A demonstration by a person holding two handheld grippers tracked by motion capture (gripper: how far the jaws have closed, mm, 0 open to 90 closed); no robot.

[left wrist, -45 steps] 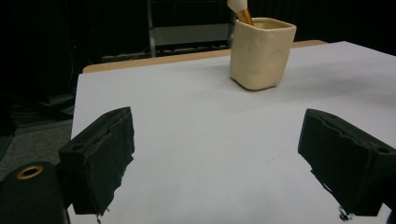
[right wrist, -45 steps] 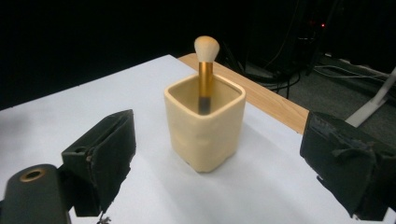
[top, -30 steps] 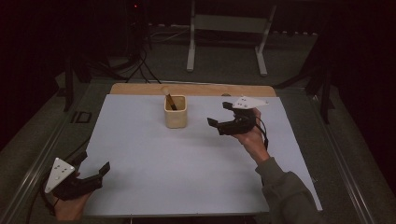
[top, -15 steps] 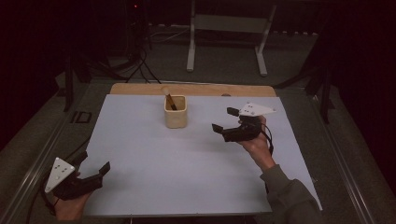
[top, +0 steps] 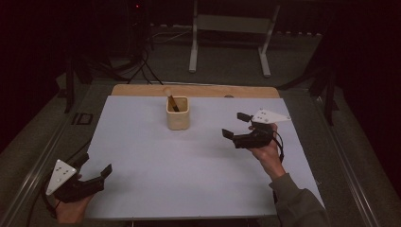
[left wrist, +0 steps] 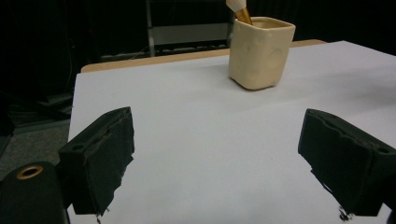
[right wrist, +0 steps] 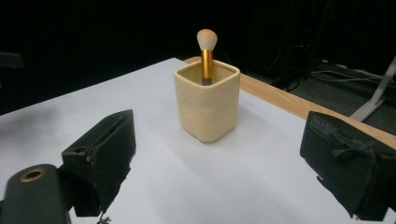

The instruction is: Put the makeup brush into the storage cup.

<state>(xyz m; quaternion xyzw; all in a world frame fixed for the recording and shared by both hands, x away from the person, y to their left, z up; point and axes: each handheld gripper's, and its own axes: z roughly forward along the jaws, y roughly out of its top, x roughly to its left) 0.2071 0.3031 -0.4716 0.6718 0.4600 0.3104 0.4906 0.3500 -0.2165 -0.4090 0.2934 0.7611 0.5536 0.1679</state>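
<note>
Your right gripper (top: pixel 234 126) hangs above the white sheet (top: pixel 189 165), jaws spread wide, nothing between them. The cream cup (right wrist: pixel 207 102) stands ahead of it and a little to its left, well apart, upright. A brush (right wrist: pixel 206 51) with a gold ferrule stands in the cup, pale head up, leaning toward the far wall. Your left gripper (top: pixel 97 166) sits low at the sheet's near corner, jaws wide and empty; cup (left wrist: pixel 260 45) far ahead of it

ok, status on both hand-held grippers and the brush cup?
Left hand-held gripper open, empty, near table corner. Right hand-held gripper open, empty, right of cup. Brush upright in cup. Nothing between gripper and cup.
</note>
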